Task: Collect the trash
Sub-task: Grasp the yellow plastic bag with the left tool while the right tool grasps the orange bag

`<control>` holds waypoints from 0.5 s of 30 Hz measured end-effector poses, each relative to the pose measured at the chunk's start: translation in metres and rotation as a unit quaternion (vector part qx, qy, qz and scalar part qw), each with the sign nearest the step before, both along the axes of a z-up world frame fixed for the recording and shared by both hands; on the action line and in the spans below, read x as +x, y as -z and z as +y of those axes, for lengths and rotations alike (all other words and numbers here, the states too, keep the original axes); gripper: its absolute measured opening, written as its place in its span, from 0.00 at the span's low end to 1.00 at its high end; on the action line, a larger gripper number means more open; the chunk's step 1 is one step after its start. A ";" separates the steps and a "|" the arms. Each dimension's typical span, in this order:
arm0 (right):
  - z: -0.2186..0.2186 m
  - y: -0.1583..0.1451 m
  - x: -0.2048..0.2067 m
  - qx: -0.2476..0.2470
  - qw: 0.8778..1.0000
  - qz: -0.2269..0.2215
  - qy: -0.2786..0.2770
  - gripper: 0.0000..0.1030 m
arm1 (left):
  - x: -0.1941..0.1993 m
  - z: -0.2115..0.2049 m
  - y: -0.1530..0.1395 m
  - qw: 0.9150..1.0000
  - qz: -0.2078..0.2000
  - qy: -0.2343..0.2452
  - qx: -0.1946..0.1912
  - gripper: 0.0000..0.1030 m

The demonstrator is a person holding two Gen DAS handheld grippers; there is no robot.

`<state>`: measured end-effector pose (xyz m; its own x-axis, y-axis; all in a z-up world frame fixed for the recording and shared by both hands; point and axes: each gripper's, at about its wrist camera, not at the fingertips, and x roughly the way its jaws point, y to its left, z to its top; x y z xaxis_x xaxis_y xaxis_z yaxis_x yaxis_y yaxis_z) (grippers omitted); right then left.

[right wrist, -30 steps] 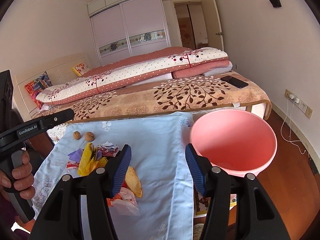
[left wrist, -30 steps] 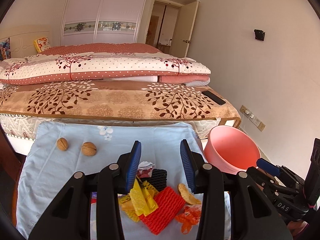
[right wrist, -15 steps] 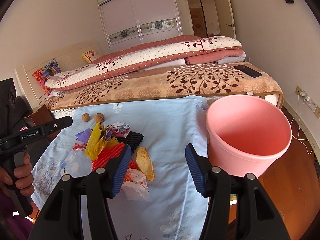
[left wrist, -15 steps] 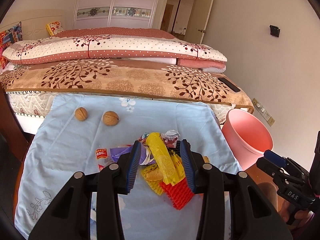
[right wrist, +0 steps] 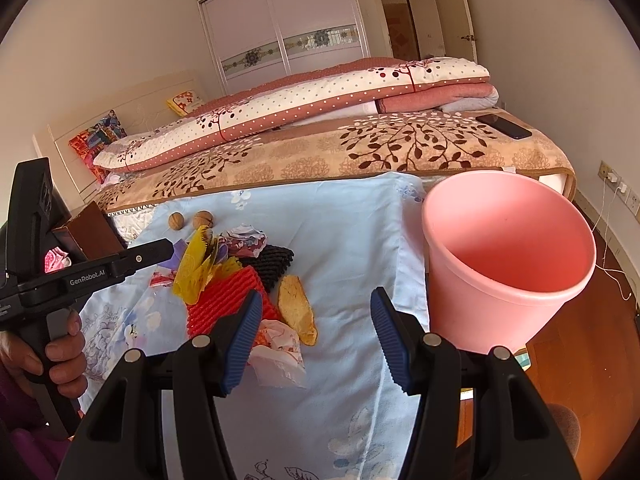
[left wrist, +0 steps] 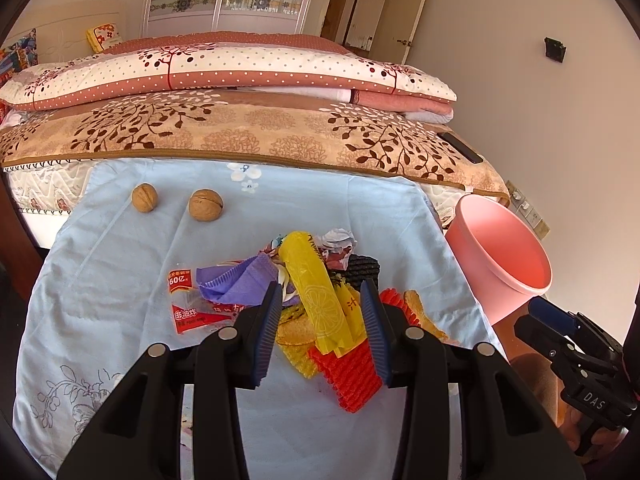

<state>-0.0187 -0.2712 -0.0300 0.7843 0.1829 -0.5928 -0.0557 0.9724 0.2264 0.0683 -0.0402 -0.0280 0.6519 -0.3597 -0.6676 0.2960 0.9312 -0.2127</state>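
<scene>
A heap of trash lies on the light blue cloth: a yellow wrapper, a purple scrap, red foam net, black foam net, crumpled paper and a clear wrapper with a red label. My left gripper hangs open just over the heap, the yellow wrapper showing between its fingers untouched. My right gripper is open above the cloth, beside an orange peel and a crumpled pink-white wrapper. The pink bin stands off the cloth's right edge.
Two walnuts rest at the cloth's far left. Behind is a bed with folded quilts and a black phone. A hand grips the left tool. Wood floor, wall sockets and a cable lie right of the bin.
Both grippers have sunk and tipped down toward the cloth. The trash heap now sits between the left fingers, and the bin looms larger on the right. Both jaws kept the same width.
</scene>
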 end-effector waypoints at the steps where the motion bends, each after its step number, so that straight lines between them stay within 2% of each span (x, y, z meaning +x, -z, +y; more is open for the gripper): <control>1: 0.001 0.001 0.001 -0.001 1.000 0.002 -0.002 0.54 | 0.001 -0.001 0.001 1.000 0.003 0.001 0.000 0.40; 6: 0.003 0.006 0.003 0.003 1.000 0.012 -0.010 0.54 | 0.004 -0.007 0.007 1.000 0.012 0.004 0.008 0.40; 15: 0.016 0.022 0.013 0.016 0.996 0.060 -0.068 0.54 | 0.014 -0.021 0.018 0.999 0.024 0.012 0.031 0.40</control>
